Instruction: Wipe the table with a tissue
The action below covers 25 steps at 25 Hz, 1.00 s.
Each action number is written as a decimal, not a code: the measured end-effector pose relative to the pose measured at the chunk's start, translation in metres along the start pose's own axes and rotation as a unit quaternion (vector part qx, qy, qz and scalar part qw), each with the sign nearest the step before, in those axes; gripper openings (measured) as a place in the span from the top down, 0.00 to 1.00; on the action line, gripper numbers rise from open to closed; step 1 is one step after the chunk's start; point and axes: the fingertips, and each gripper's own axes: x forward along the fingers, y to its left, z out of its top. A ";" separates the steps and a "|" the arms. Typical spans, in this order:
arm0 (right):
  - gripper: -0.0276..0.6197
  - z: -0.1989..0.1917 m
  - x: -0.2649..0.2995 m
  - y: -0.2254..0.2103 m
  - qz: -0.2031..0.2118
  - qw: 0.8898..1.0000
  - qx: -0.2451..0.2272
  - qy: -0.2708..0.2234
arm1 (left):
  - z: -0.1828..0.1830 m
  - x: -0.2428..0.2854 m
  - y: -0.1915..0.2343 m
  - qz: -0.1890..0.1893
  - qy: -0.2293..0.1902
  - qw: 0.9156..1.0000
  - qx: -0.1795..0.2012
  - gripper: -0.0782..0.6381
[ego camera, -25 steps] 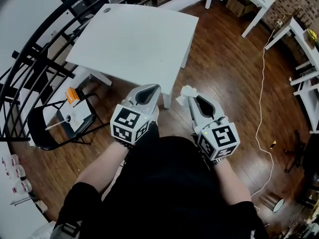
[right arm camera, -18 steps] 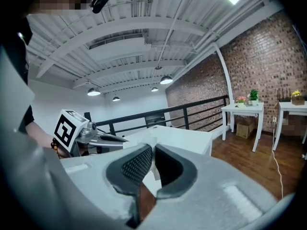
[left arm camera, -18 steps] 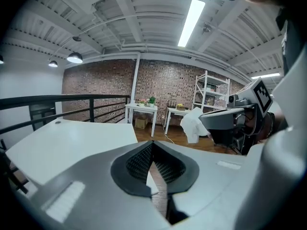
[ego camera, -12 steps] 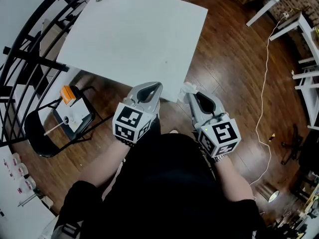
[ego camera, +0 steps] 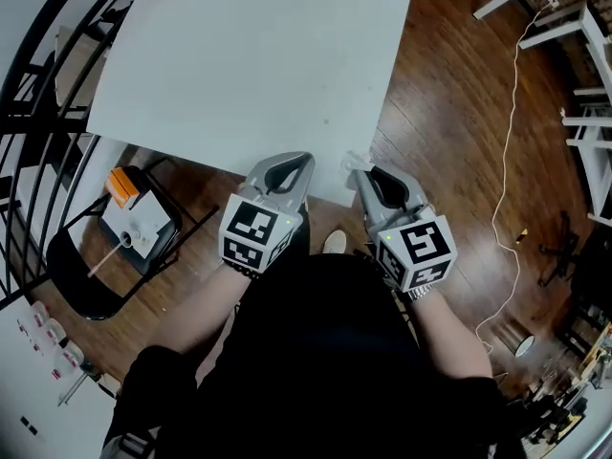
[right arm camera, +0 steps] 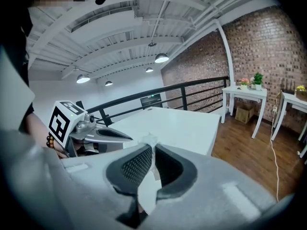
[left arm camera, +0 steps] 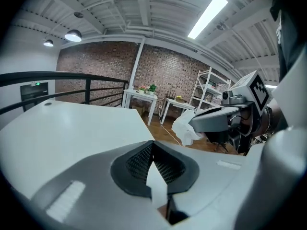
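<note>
The white table (ego camera: 249, 65) fills the upper part of the head view. Its near edge lies just under both grippers' tips. My right gripper (ego camera: 360, 172) is shut on a crumpled white tissue (ego camera: 352, 161), which pokes out past its tips at the table's near right corner. From the left gripper view, that tissue (left arm camera: 186, 128) hangs at the right gripper's tip (left arm camera: 201, 121). My left gripper (ego camera: 298, 158) is shut beside it, with only a thin white sliver showing between its pads (left arm camera: 152, 145). In the right gripper view the tissue (right arm camera: 148, 140) peeks above the closed jaws, with the table (right arm camera: 177, 126) beyond.
A black folding chair (ego camera: 67, 256) stands left of me, carrying an orange item (ego camera: 121, 185) and white things. A black railing (ego camera: 29, 113) runs along the left. A white cable (ego camera: 499, 208) trails over the wooden floor at right, near white furniture (ego camera: 585, 36).
I have stepped toward the table. It now looks larger and nearer, and both gripper tips have gone from over the floor to its near edge. The tissue stays held.
</note>
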 end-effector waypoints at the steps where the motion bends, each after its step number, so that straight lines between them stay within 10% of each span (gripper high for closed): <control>1: 0.94 -0.001 0.006 -0.001 -0.002 1.000 0.002 0.006 | -0.001 0.003 0.005 -0.004 0.004 1.000 -0.001 0.88; 25: 0.94 -0.052 0.107 -0.040 -0.041 0.993 0.040 0.106 | -0.026 0.049 0.077 -0.042 0.074 0.996 -0.004 0.88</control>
